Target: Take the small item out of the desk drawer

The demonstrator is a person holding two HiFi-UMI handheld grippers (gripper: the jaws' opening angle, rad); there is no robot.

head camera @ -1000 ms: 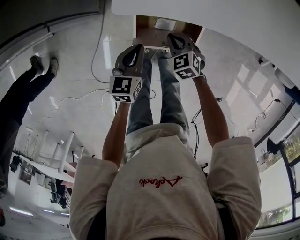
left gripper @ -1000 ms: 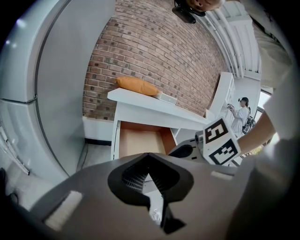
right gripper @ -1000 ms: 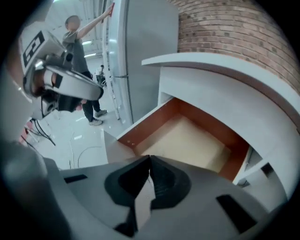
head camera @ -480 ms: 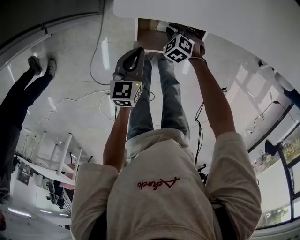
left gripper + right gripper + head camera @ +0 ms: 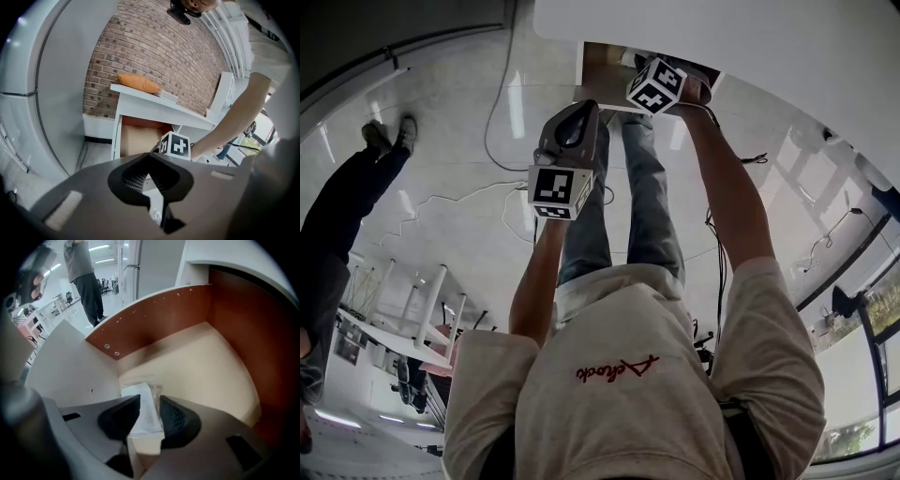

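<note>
White packet betw. opening jaws of R gripper, in drawer

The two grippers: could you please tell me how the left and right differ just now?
The right gripper reaches into the open drawer; the left gripper hangs outside it. The right gripper's jaws are opening astride a white packet; the left gripper's jaws meet, empty. Each carries a marker cube.
</note>
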